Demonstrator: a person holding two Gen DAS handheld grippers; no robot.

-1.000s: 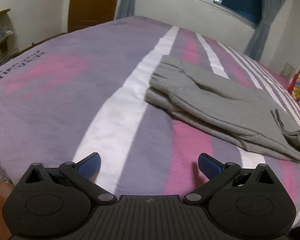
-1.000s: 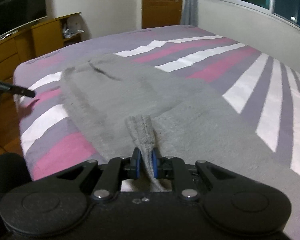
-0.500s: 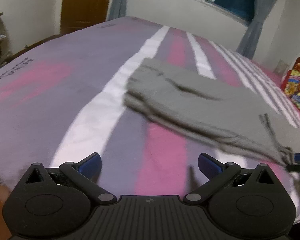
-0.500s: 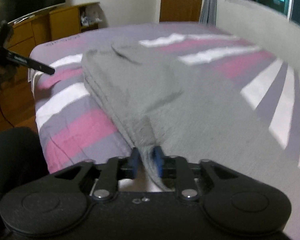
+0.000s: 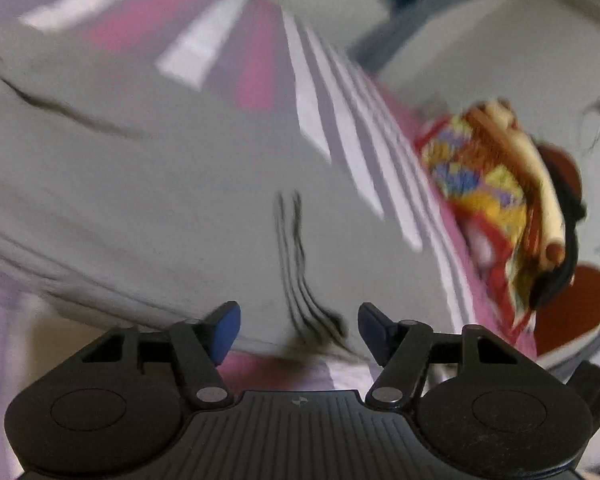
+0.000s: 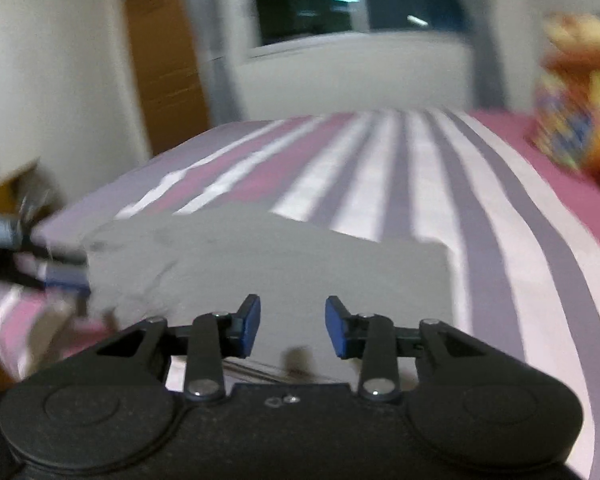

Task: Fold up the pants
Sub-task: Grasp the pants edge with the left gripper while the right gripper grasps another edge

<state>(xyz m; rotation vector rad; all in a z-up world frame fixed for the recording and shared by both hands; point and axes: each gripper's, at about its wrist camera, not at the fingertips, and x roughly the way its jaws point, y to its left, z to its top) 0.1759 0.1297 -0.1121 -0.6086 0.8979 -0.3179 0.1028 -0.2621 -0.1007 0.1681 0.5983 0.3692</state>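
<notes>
Grey pants (image 5: 148,184) lie folded on the striped bedspread (image 6: 416,184), and both views are blurred by motion. In the left wrist view my left gripper (image 5: 300,330) hovers low at the pants' near edge. Its jaws are closing, with the dark drawstring (image 5: 296,280) and the cloth edge between the blue pads (image 5: 226,330); neither pad presses on them. In the right wrist view my right gripper (image 6: 294,328) sits over the near part of the pants (image 6: 300,264). Its jaws are closing too, and no cloth is pinched. The left gripper's blue tip (image 6: 66,278) shows at the pants' left end.
A bright patterned cushion (image 5: 480,184) lies at the right side of the bed, also in the right wrist view as a cushion (image 6: 572,120). A red heart-shaped item (image 5: 572,304) lies beside it. A wooden door (image 6: 164,80) and a dark window (image 6: 320,0) stand beyond the bed.
My right gripper has let go of the grey cloth it was pinching and swung round. My left gripper has swept right to the drawstring end, its jaws now narrower.
</notes>
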